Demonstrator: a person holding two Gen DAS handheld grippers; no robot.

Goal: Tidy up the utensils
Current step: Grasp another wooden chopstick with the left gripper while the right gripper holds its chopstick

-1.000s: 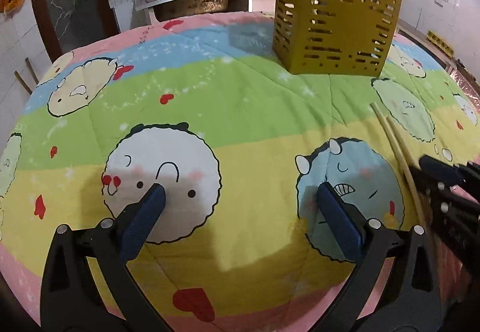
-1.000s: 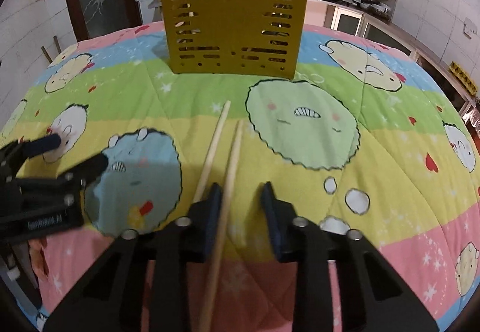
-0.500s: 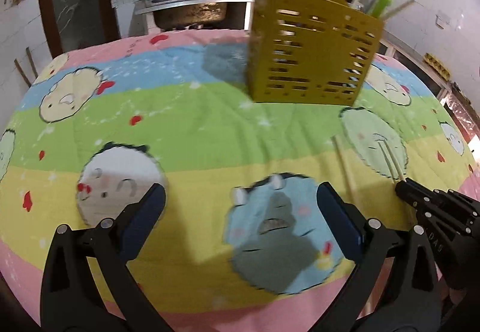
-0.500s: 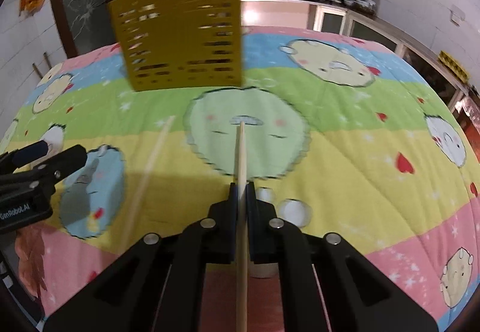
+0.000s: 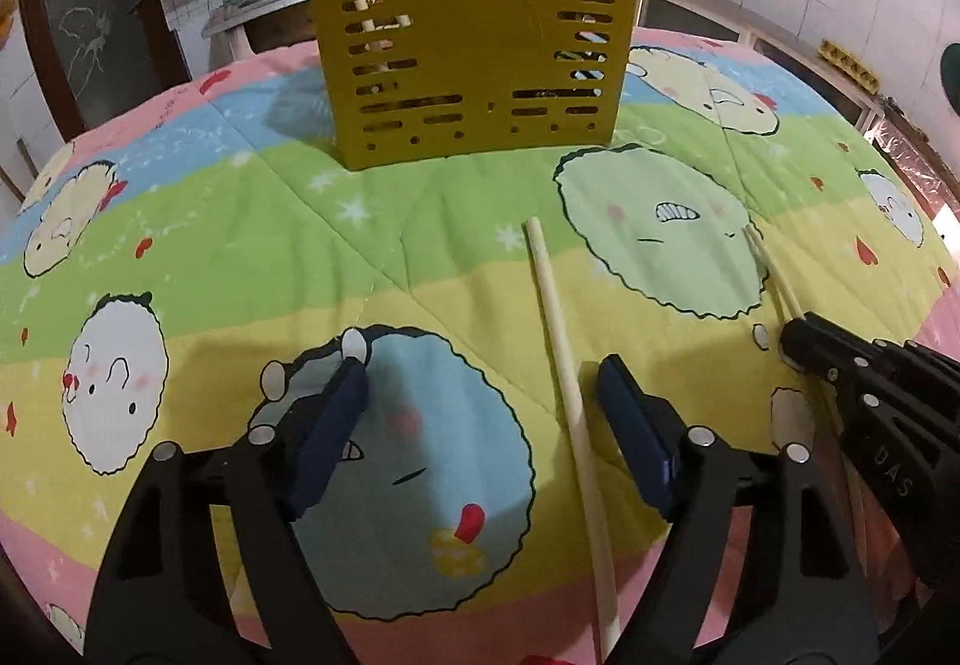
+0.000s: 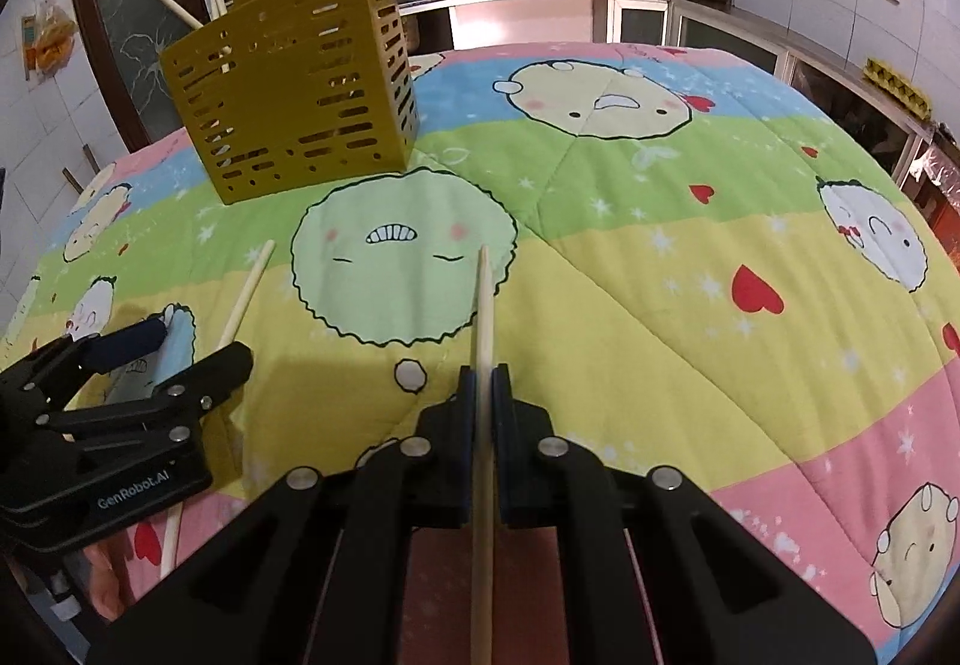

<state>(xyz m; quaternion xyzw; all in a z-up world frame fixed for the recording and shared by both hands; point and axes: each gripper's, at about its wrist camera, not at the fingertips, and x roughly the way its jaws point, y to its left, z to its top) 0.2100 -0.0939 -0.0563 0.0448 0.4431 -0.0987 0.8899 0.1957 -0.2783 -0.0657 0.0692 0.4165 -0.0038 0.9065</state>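
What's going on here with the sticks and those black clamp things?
A person is tidying chopsticks into the yellow slotted holder on a cartoon-print quilt, using a hand-held gripper in each hand. The right hand-held gripper is clamped on one chopstick. The left hand-held gripper is closing around a second chopstick that lies on the quilt, its pads not yet touching it.
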